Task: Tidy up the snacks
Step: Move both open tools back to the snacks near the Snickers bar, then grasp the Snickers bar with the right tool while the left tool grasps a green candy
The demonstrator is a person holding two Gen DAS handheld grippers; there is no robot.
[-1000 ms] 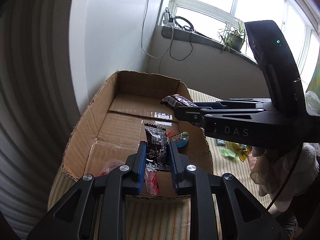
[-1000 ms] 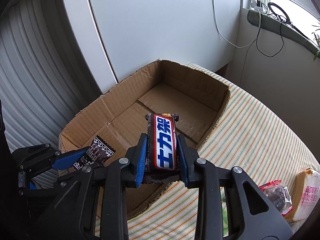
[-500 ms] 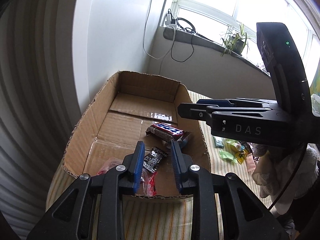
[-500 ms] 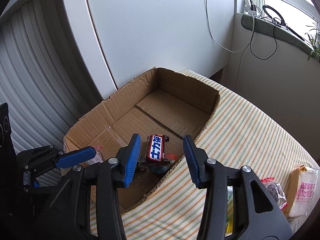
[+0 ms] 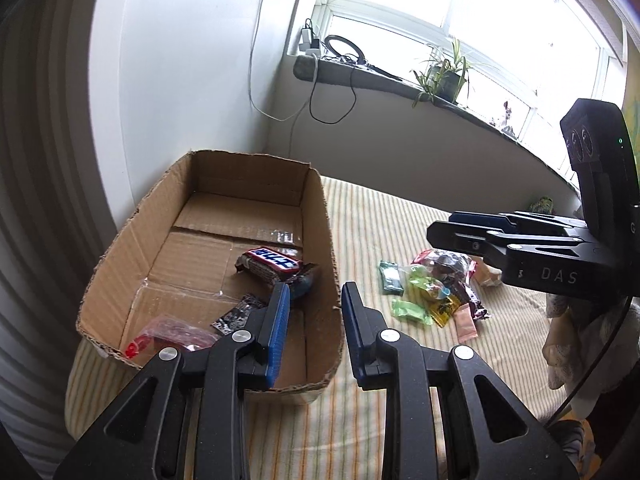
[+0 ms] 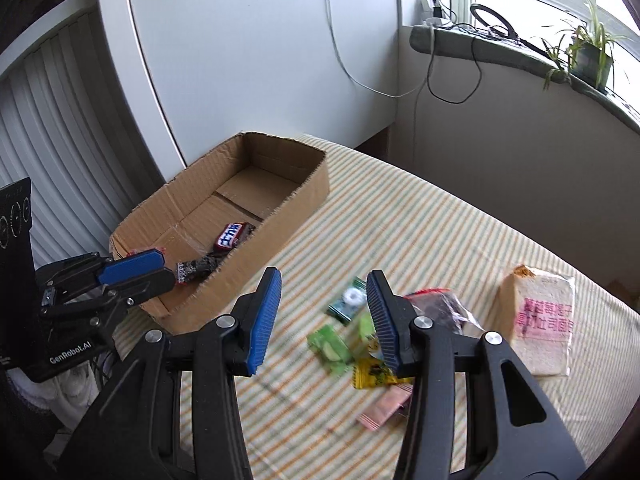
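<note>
A: Both empty? Where were the snacks?
B: Yep. Left gripper (image 5: 314, 312) & right gripper (image 6: 322, 312) hung spread, nothing held. Candy bar (image 5: 274, 265) lay in cardboard box (image 5: 316, 216); loose snack pile (image 6: 362, 344) on striped cloth (image 6: 440, 240).
A: Risk?
B: Pile's overlapped, so R jaws prob. pinch two wrappers.

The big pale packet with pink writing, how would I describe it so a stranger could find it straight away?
Start at the striped cloth and go past the pile of small wrappers to the side far from the cardboard box. The bread packet lies there alone, much bigger than any wrapper, pale with a brown crust and pink characters.
</note>
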